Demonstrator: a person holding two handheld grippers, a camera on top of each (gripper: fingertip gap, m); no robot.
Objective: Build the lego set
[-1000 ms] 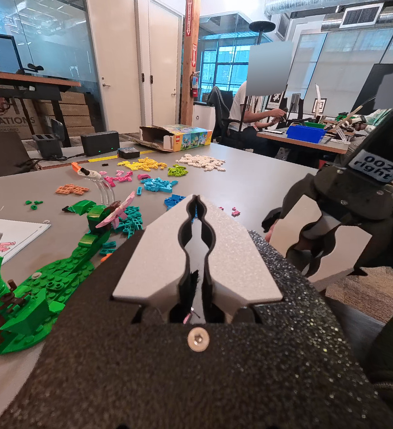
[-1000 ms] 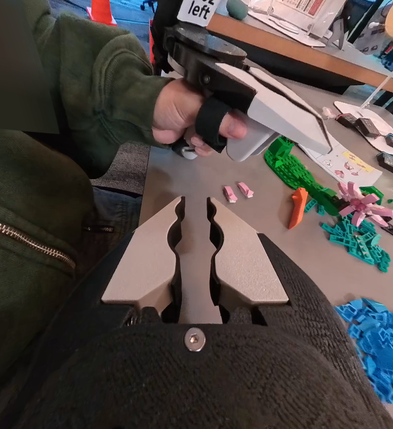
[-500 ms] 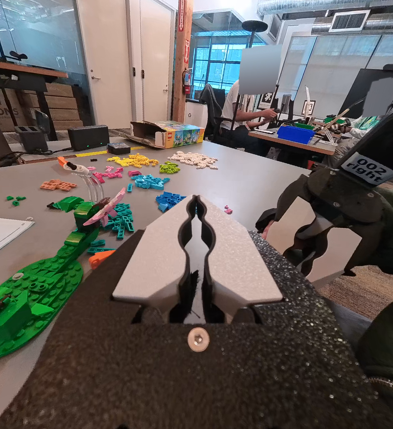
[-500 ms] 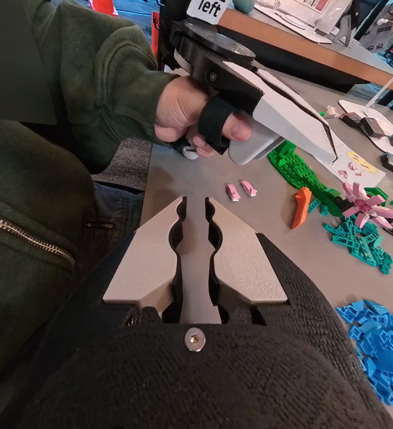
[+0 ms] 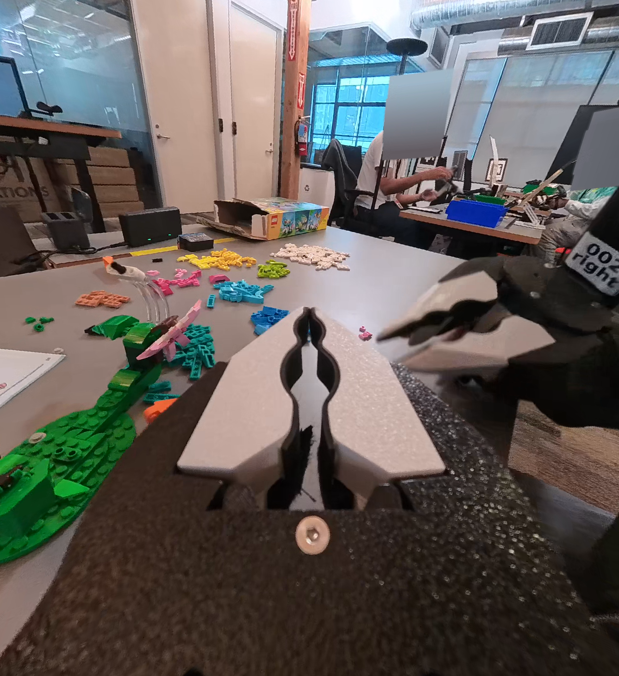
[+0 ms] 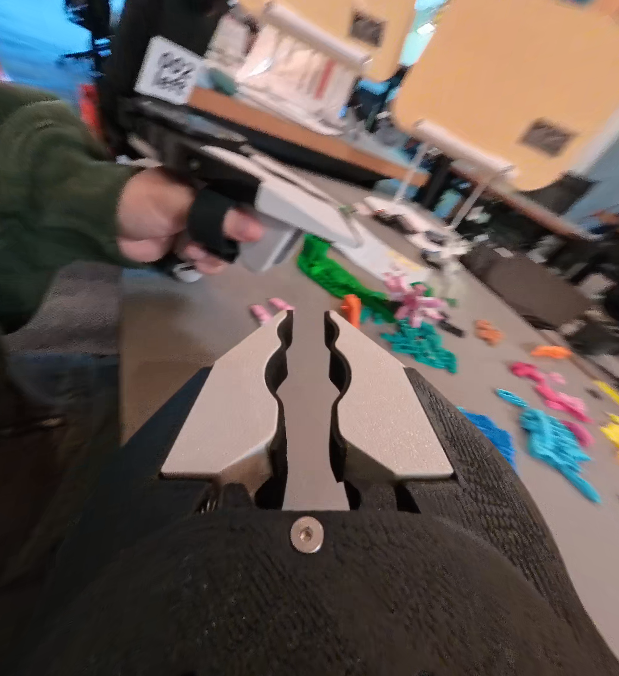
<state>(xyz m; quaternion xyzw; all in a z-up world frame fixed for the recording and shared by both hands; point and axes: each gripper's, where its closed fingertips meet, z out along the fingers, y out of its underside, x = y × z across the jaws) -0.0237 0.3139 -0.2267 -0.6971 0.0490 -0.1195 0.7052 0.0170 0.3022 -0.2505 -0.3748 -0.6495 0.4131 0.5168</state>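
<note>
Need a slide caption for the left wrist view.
Shut left tool above sorted brick piles, green build to its left, right tool entering from the right.

Open office — desks (image 5: 476, 228), glass partitions (image 5: 63, 73)

table (image 5: 392, 278) right half bare | left blocked: green build (image 5: 63, 457), teal bricks (image 5: 194, 347)

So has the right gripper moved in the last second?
Yes. The right gripper swung up and toward the table's middle; the two pink pieces, formerly far ahead, now sit at its fingertips.
</note>
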